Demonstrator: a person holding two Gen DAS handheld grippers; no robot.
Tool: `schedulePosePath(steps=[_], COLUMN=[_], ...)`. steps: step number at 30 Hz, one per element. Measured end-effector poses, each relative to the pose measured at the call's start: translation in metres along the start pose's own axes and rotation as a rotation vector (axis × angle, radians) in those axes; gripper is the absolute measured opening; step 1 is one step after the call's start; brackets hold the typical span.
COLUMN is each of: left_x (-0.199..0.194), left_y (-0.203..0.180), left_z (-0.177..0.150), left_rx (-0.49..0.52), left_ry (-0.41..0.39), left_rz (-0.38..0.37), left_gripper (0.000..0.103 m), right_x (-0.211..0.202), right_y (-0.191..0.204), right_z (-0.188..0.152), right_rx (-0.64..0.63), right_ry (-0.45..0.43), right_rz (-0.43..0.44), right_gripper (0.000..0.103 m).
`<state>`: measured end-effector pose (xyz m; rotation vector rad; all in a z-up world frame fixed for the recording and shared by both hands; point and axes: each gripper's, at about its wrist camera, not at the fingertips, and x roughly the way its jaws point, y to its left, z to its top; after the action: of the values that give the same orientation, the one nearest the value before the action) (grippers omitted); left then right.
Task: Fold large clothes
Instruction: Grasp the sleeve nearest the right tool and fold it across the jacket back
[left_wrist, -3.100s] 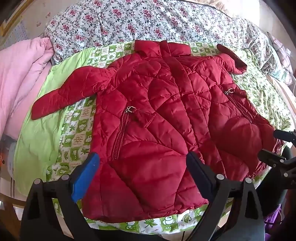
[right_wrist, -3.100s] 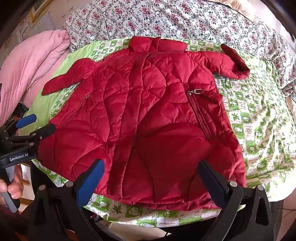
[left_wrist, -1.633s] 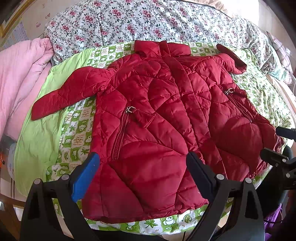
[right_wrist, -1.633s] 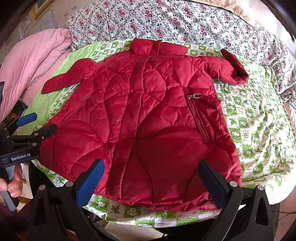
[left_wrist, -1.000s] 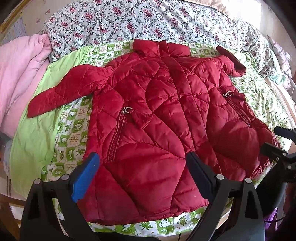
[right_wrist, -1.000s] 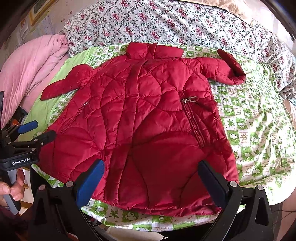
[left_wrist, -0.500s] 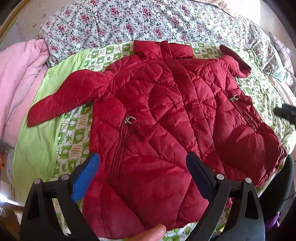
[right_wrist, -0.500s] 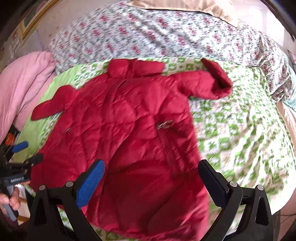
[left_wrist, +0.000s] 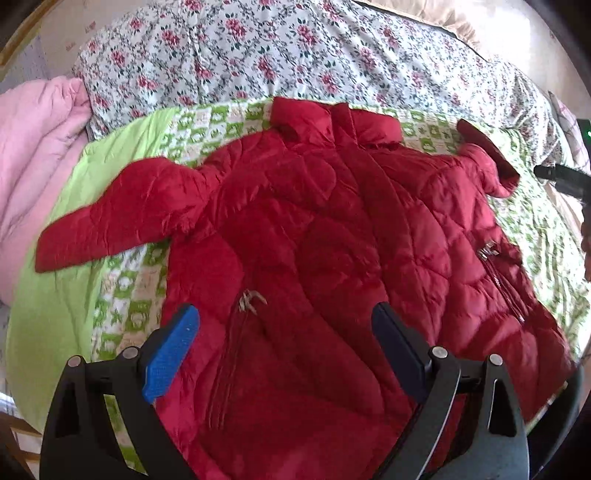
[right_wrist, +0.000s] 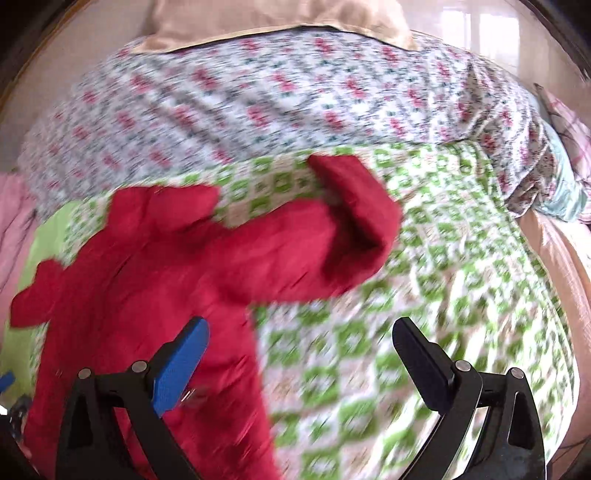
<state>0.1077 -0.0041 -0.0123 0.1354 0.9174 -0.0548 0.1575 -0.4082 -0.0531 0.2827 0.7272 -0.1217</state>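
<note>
Red quilted jacket (left_wrist: 314, 258) lies flat; both grippers' fingers seemingly apart.

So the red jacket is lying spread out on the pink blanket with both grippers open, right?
Not quite: the red jacket lies on the green patterned blanket, as the left wrist view shows. The left gripper and right gripper are both open.

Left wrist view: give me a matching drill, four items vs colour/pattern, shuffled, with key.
Items:
1. jacket
2. quilt
3. bedspread
4. mat under the jacket

Looks:
A. white with red flowers
B. green and white checks
C. plain red, quilted
D. pink

Pairs: 1-C, 2-D, 3-A, 4-B
</note>
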Motion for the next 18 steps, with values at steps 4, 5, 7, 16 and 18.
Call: schedulePosePath(steps=[4, 5, 7, 16, 18], left_x=[0.013, 0.014, 0.020, 0.047, 0.054], left_y=[0.002, 0.001, -0.001, -0.021, -0.023], left_z=[0.008, 0.010, 0.015, 0.032, 0.038], left_rx=[-0.030, -0.035, -0.029, 0.064, 0.081], left_ry=[-0.028, -0.033, -0.025, 0.038, 0.047], left_rz=[-0.010, -0.017, -0.023, -0.009, -0.032], left_gripper=[0.095, 0.095, 0.095, 0.095, 0.095], right_x=[0.035, 0.044, 0.059, 0.114, 0.129], right_y=[-0.021, -0.025, -0.032, -0.041, -0.046], right_z=[0.029, 0.036, 0.044, 0.071, 0.079], right_rx=[0.024, 0.031, 0.044, 0.036, 0.052], right_ry=[0.002, 0.005, 0.016, 0.026, 0.039], right_rz=[-0.050, -0.062, -0.076, -0.125, -0.133], right_gripper=[0.095, 0.093, 0.092, 0.089, 0.083])
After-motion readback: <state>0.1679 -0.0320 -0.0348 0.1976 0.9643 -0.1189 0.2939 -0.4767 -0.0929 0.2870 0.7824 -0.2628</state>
